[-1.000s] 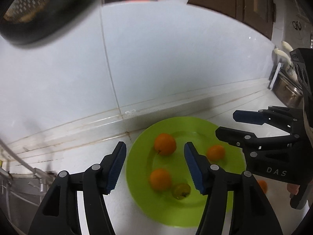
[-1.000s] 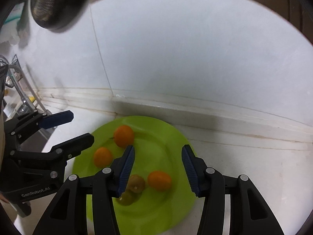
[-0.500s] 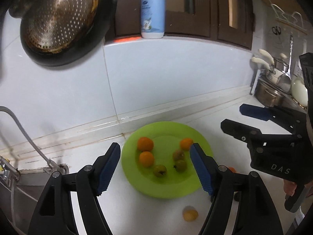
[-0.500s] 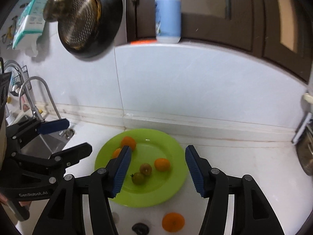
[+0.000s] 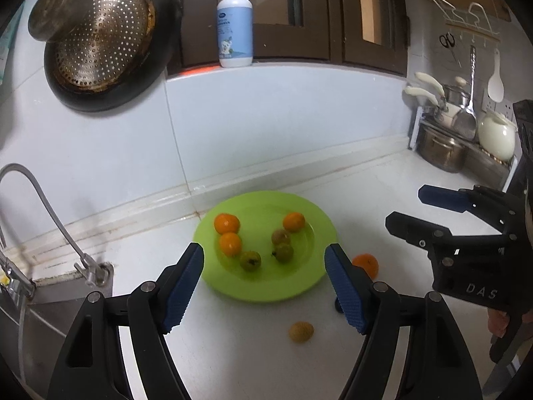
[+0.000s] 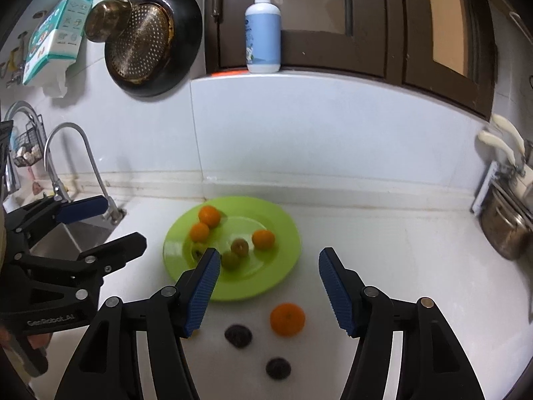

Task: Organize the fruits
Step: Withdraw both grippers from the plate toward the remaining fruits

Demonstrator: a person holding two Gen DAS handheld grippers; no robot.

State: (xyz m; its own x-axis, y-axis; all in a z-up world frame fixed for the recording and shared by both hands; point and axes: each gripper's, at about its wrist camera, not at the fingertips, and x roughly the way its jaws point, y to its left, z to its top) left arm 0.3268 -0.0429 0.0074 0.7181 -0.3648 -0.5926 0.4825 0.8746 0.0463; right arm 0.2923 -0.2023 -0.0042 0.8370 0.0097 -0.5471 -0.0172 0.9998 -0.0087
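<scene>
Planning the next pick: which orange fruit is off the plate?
The orange on the counter, in front of the plate; the other three oranges lie on the plate.

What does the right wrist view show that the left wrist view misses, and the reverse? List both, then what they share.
Only the right wrist view: two dark fruits on the counter and a wall-hung packet.
Only the left wrist view: a small yellowish fruit on the counter and a white jug.
Both: the green plate with six fruits, a loose orange, the soap bottle, and both grippers open and empty.
</scene>
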